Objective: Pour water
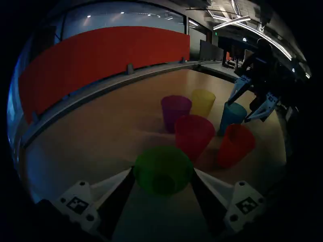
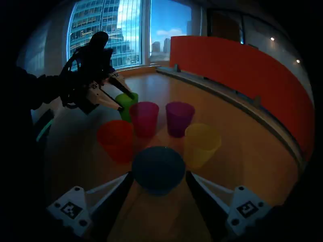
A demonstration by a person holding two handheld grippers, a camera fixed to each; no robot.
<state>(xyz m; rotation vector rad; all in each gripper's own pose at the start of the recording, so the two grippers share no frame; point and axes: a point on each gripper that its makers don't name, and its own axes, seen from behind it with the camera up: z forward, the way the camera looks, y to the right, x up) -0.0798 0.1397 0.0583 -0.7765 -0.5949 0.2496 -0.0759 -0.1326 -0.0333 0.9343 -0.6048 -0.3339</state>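
Black-and-white square tags [image 1: 77,204] on the finger bases are the only markings, and they are patterns rather than legible writing; the left gripper [image 1: 162,169] has its fingers narrowed against both sides of the green cup [image 1: 163,181] above the wooden table [image 1: 101,121]; the right gripper [image 2: 158,173] clasps the blue cup [image 2: 158,164] the same way; between them cluster a pink cup [image 1: 194,135], a purple cup [image 1: 175,111], a yellow cup [image 1: 202,101] and a red cup [image 1: 236,143]; dim light hides whether any cup holds water, and whether the gripped cups rest on the table; in the right gripper view the hand behind the far gripper is a dark shape.
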